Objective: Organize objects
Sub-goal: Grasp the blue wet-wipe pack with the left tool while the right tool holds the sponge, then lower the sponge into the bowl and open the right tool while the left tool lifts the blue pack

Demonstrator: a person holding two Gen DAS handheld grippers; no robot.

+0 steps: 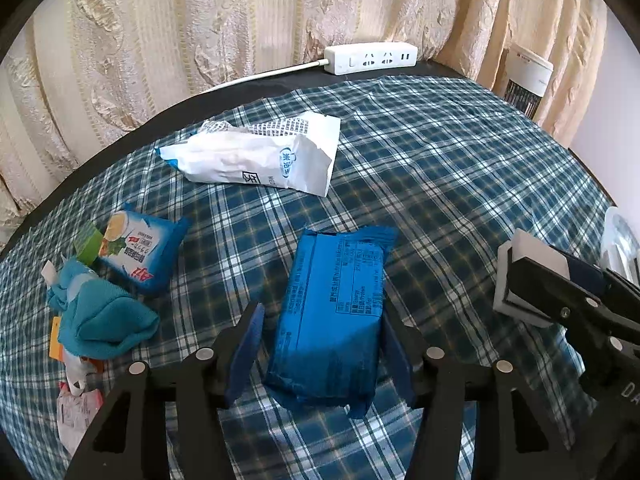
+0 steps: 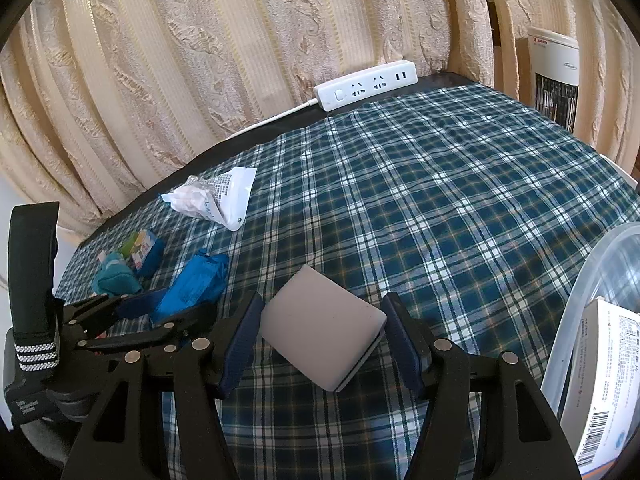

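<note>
Blue foil snack packet (image 1: 336, 280): lies lengthwise on the blue-and-white plaid cloth (image 1: 440, 160) covering the desk, printed back face up, between the two fingers of the left tongs (image 1: 320, 312). Left tongs: narrow but not clamped. Shows a strip of cloth between left pad and packet; right pad at the packet edge, contact not resolvable.

Right tongs (image 2: 323, 300): closed on a grey rectangular block with a white under-layer (image 2: 320, 336), both pads against its sides, block tilted and clear of the cloth.

Left part of desk: small blue soap-style packet with green and yellow print (image 1: 140, 248), touching a teal knitted fabric bundle (image 1: 100, 320). Further back: crumpled white plastic bag with blue print (image 1: 260, 156), well apart from the blue foil snack packet.

Back edge: white power strip (image 1: 370, 58) on bare dark desk, just beside the beige patterned curtain (image 1: 200, 20).

Far right, right wrist view: translucent plastic bin (image 2: 580, 288) holding a white barcoded box (image 2: 604, 380).
</note>
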